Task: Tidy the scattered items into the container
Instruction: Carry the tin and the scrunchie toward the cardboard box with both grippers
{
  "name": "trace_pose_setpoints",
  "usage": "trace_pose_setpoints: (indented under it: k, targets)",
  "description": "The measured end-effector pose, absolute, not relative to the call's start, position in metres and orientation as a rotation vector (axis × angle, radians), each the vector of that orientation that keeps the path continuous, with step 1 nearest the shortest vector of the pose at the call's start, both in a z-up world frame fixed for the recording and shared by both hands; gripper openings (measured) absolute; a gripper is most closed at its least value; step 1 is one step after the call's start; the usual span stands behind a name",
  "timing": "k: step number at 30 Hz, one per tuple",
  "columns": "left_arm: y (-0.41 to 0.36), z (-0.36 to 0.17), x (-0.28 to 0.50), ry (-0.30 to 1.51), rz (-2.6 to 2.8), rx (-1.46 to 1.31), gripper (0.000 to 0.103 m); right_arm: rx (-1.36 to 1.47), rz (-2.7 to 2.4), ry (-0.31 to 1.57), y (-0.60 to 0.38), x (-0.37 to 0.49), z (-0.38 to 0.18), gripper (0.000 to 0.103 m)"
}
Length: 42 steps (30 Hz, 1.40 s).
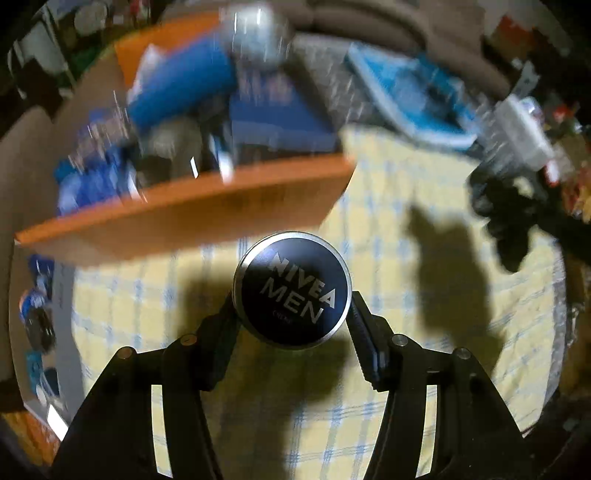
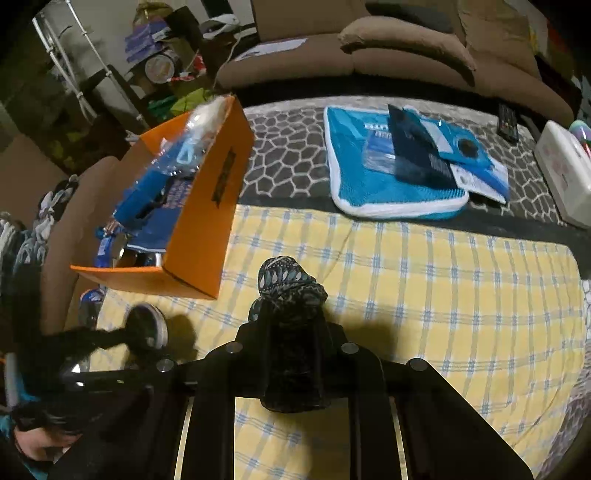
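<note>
My left gripper [image 1: 291, 295] is shut on a round dark-blue Nivea Men tin [image 1: 291, 290], held above the yellow checked cloth [image 1: 406, 221]. The orange box [image 1: 207, 210] stands just beyond it, holding blue packages and a silver-capped bottle [image 1: 255, 33]. In the right wrist view the same box [image 2: 199, 229] is at the left, and the left gripper with the tin [image 2: 146, 326] is low at the left. My right gripper [image 2: 291, 314] is shut on a rolled dark patterned cloth [image 2: 288, 284], above the checked cloth [image 2: 424, 295].
A turquoise pouch [image 2: 388, 192] with dark and blue packets on it lies on the grey patterned blanket [image 2: 288, 147] behind the cloth. A white case [image 2: 565, 173] sits at the far right. A brown sofa [image 2: 369, 55] runs along the back. Clutter stands at the far left.
</note>
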<state>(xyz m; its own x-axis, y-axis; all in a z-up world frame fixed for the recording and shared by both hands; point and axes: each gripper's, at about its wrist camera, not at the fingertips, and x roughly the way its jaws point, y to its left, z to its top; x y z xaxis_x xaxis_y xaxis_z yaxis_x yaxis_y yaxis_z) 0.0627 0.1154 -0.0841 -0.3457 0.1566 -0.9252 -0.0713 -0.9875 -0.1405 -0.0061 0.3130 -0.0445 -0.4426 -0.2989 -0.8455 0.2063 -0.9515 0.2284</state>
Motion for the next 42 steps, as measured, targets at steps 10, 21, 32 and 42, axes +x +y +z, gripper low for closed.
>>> trace_pose_setpoints:
  k: [10,21,32,42]
  targets:
    - [0.077,-0.024,0.029,-0.212,2.655,-1.466,0.053,1.355,-2.498,-0.179,0.314,-0.007,-0.009,0.017]
    - [-0.044,0.019,0.013,-0.480,2.870,-1.232,0.053,1.137,-2.457,-0.121,0.238,-0.033,0.048,0.017]
    - [-0.060,0.003,-0.012,-0.505,2.891,-1.244,0.054,1.159,-2.335,-0.138,0.148,-0.087,0.017,0.018]
    - [-0.048,-0.004,-0.026,-0.405,2.924,-1.289,0.054,1.251,-2.386,-0.109,0.146,-0.097,-0.025,0.019]
